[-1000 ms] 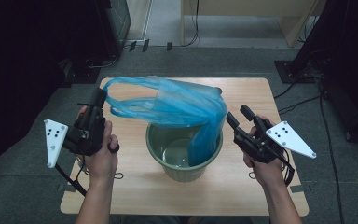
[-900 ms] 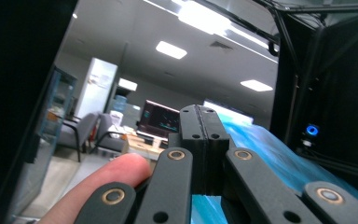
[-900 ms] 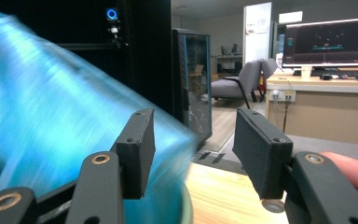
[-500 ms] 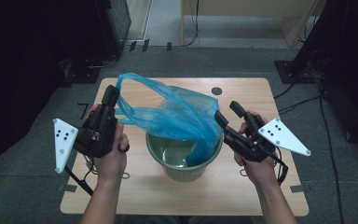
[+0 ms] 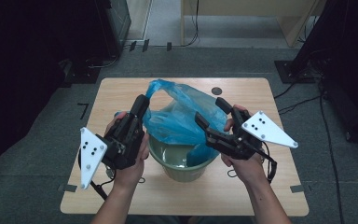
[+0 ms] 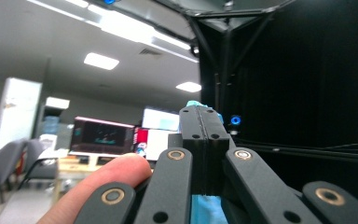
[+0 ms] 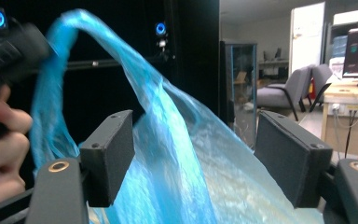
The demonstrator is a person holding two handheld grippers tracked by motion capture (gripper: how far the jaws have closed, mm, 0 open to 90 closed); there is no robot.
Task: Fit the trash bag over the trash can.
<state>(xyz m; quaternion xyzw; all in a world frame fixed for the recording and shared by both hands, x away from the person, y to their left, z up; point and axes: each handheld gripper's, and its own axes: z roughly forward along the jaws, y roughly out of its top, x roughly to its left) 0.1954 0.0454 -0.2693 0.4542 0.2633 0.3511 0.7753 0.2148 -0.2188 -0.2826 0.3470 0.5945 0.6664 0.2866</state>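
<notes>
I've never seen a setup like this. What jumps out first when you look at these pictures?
The bright blue plastic bag, stretched over a green bucket in the middle of the wooden table. The left gripper pinches the bag's upper edge in shut jaws. The right gripper, whose jaws have just been opening, stands open beside the bag with blue film between the pads, not pressed.

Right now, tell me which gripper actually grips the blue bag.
The left gripper: its jaws are shut on the blue plastic bag. The right gripper stands open.
</notes>
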